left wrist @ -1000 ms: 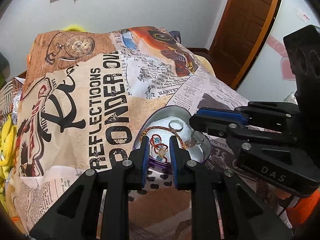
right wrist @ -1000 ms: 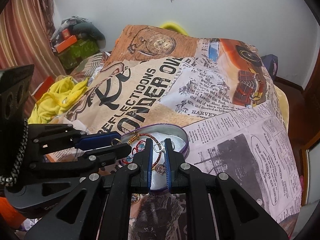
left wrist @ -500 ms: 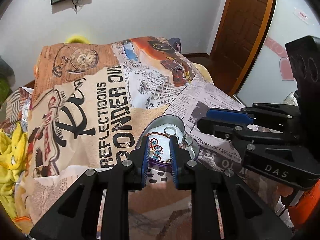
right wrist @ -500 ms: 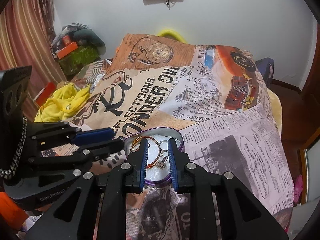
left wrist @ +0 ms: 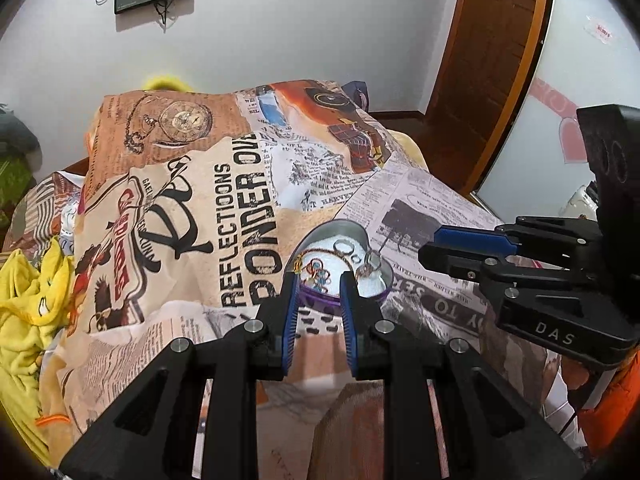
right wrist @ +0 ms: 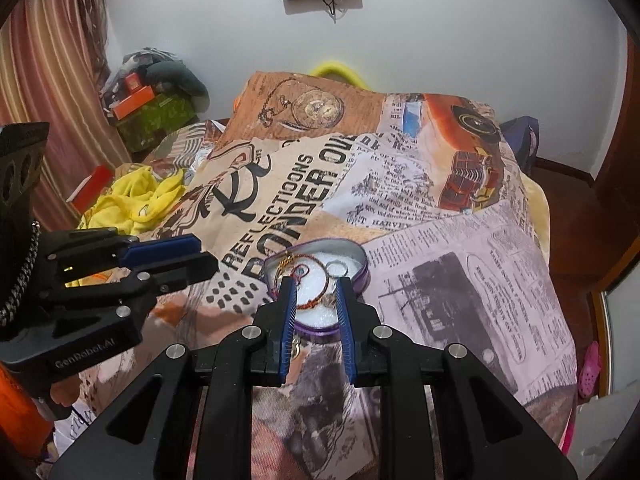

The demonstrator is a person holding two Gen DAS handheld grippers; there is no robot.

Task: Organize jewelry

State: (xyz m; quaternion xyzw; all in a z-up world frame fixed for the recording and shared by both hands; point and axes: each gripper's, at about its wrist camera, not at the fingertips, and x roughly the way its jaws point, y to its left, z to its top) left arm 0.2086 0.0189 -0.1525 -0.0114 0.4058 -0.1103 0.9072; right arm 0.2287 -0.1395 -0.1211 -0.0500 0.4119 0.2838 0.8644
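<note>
The bedspread (left wrist: 240,208) is printed "REFLECTIONS", "PONDER" and "HARVEY". The right gripper (left wrist: 430,254) body reads "DAS". The left gripper (right wrist: 206,258) body reads "GenRobot.AI".

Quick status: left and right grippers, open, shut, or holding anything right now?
Left gripper: open, holding nothing, above the jewelry tin.
Right gripper: open, holding nothing, above the same tin.
</note>
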